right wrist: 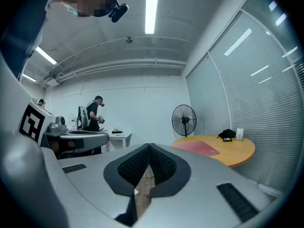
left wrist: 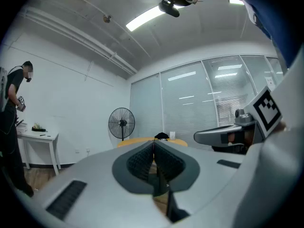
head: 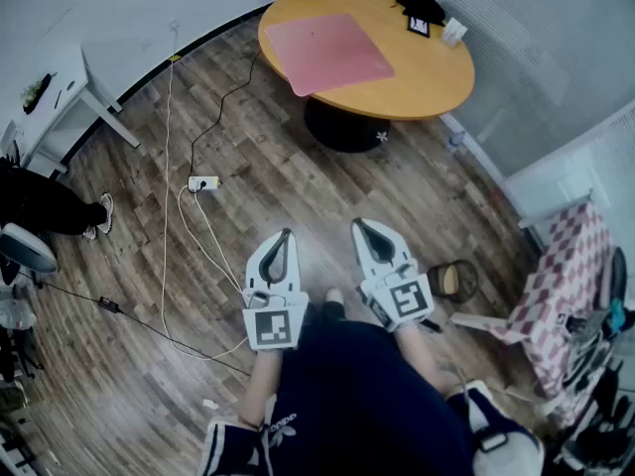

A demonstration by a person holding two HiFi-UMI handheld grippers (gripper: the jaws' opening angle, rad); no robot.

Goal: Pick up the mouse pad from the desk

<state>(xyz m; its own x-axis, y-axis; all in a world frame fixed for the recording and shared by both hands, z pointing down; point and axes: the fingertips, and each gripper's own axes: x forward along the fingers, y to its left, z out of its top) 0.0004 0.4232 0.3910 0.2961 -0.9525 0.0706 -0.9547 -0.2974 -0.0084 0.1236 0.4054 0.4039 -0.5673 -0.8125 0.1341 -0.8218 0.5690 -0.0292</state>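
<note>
You are holding the left gripper [head: 285, 236] and right gripper [head: 360, 228] side by side, near you over the wood floor [head: 298, 186], both with jaws pressed together on nothing. Far ahead, the pink mouse pad [head: 327, 53] is lying flat on the round desk [head: 437, 87], untouched. Task is not yet starting: approach, grasp and lift are all remaining.

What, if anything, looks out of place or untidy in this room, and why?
Loose cables and a power strip sprawl across the wooden floor beside the round table: a likely trip hazard. The pink mouse pad lies flat.
</note>
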